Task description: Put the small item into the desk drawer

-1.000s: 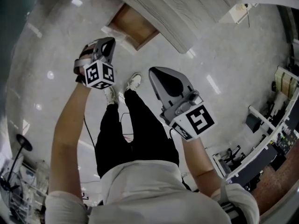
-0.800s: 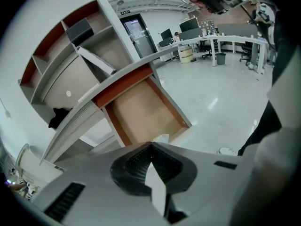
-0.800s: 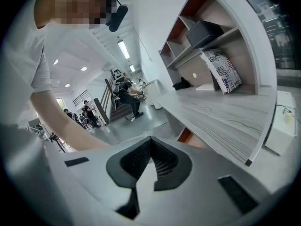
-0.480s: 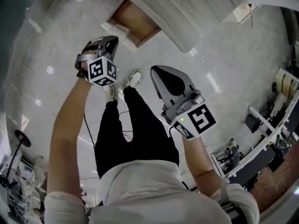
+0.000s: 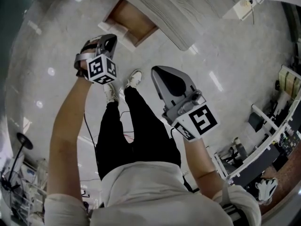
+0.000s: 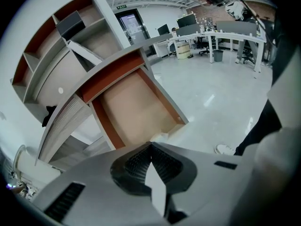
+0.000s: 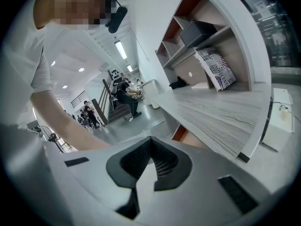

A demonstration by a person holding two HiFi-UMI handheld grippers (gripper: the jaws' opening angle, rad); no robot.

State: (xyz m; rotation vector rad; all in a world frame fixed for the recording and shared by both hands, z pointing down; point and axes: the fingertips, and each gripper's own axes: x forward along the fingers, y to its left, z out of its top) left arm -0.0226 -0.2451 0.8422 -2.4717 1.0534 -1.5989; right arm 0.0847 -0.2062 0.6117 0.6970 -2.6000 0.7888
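The desk drawer stands pulled out under the pale wooden desk top. In the left gripper view the drawer shows a bare tan bottom with nothing lying in it. My left gripper hangs just short of the drawer's front, and its jaws are shut tip to tip with nothing visible between them. My right gripper is held lower and to the right, over the floor; it is also shut and holds nothing. No small item can be made out in any view.
The person's legs and white shoes stand on the glossy floor below the grippers. Curved shelves above the desk hold a patterned book and a grey box. Office desks and chairs line the right side; people stand far off.
My left gripper has drifted slightly up toward the drawer and its marker cube has turned a little. The right gripper has barely moved.
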